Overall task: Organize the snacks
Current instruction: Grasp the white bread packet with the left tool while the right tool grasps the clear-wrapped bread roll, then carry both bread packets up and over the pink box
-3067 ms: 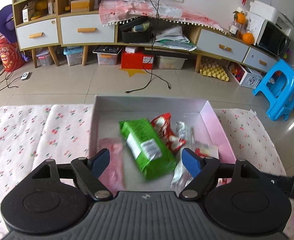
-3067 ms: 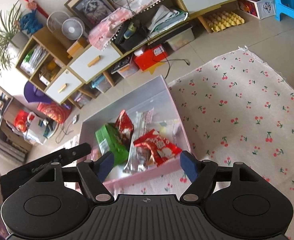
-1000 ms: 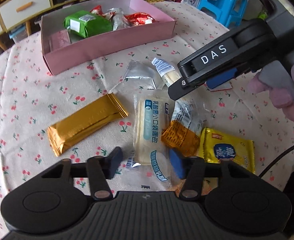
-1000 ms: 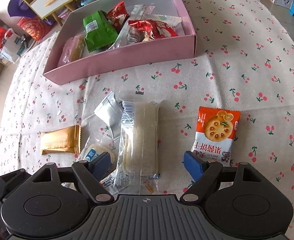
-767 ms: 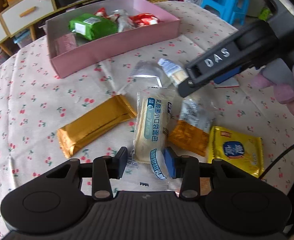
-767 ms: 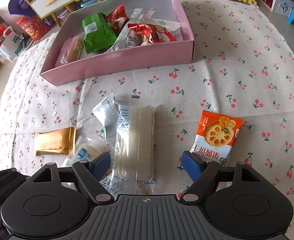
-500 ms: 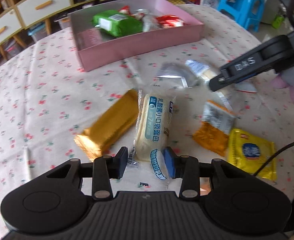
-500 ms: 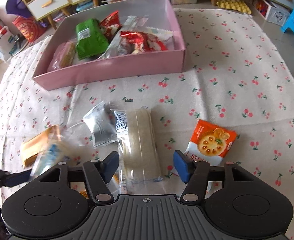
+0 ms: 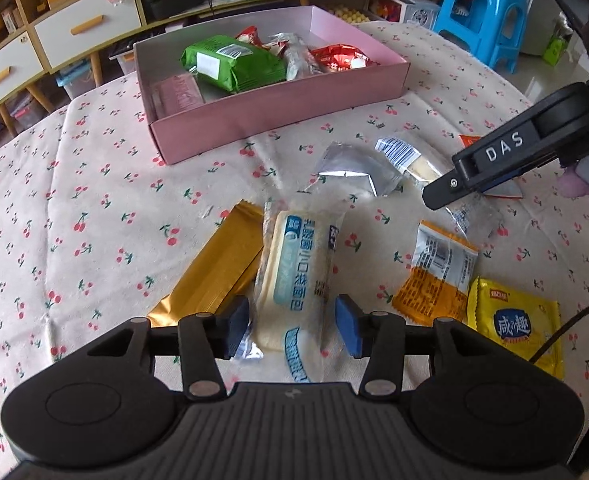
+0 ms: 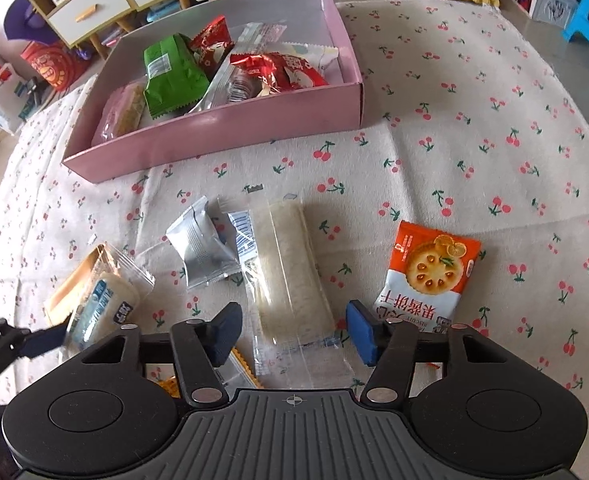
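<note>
Between my left pads lies a white-and-blue bread packet [image 9: 294, 276]. Beyond it, a pink box [image 9: 278, 116] on white cloth [image 9: 94, 200] with red cherries.

I'm in a home living room: wooden drawer cabinet [image 9: 70, 28], blue plastic stool [image 9: 480, 20], cherry-print cloth [image 10: 474, 152] over my desk.

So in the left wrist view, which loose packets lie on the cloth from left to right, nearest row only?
Gold bar packet → white bread packet with blue print → orange sachet → yellow packet.
</note>
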A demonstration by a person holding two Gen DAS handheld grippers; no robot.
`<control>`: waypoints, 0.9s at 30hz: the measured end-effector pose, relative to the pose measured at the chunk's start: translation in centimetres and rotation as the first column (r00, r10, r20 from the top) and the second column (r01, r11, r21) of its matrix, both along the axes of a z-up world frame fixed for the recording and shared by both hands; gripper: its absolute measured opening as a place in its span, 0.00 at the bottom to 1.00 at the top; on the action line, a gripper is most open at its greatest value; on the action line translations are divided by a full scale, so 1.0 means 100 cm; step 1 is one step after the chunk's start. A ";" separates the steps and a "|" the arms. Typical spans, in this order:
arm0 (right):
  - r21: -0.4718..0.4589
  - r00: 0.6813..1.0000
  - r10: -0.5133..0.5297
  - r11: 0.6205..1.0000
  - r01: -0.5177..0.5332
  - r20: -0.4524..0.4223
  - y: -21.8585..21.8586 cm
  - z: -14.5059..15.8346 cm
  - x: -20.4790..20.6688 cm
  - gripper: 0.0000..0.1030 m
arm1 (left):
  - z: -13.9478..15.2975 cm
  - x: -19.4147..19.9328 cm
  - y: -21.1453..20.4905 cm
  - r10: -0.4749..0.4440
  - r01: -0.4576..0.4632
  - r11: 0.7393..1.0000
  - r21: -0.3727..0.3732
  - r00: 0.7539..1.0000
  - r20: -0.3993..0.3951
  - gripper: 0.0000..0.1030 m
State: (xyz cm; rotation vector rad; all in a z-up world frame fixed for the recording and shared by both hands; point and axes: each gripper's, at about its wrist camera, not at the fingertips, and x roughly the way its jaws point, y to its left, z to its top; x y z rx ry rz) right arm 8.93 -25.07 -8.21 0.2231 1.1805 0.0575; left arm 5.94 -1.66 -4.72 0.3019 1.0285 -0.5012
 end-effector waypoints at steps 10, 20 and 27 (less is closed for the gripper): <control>0.042 1.000 -0.023 0.999 0.023 0.008 -0.009 0.004 0.000 0.38 | 0.002 0.005 0.002 0.048 -0.049 0.998 -0.040 0.999 -0.017 0.33; 0.151 0.996 -0.086 0.985 0.082 0.024 -0.025 0.015 -0.001 0.37 | 0.020 0.009 0.011 0.105 -0.110 0.981 -0.158 0.994 -0.041 0.31; 0.205 0.991 -0.123 0.972 0.111 0.048 -0.032 0.027 0.003 0.37 | 0.037 0.016 0.015 0.158 -0.162 0.960 -0.227 0.987 -0.034 0.30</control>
